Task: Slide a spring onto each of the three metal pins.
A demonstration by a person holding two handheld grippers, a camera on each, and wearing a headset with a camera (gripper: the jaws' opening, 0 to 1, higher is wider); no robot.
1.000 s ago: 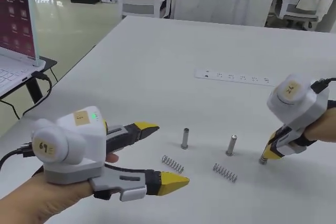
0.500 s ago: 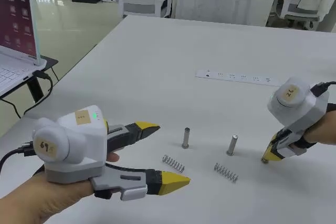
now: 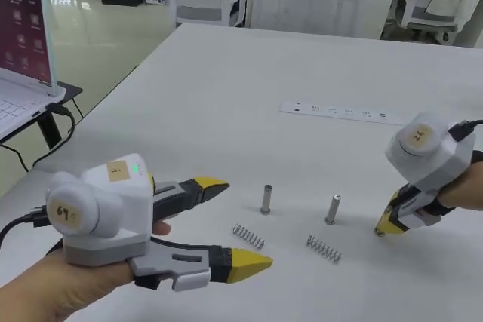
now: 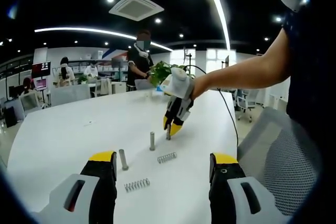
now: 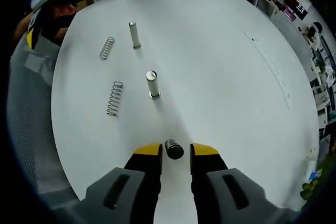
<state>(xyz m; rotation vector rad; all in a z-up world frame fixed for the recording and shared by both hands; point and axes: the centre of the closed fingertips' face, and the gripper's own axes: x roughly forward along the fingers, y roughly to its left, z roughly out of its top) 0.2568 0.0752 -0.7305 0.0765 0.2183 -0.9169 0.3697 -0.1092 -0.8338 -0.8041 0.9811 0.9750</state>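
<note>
The right hand-held gripper (image 3: 383,227) points down at the tabletop (image 3: 226,96) with its yellow jaw tips narrowly straddling the nearest pin (image 5: 174,149), though whether they press on it I cannot tell. The left hand-held gripper (image 3: 243,222) hovers with jaws wide apart and empty. Between the two stand the left pin (image 3: 266,198) and the middle pin (image 3: 333,209), upright, with the left spring (image 3: 248,236) and the right spring (image 3: 323,247) lying loose just in front of them, on no pin.
</note>
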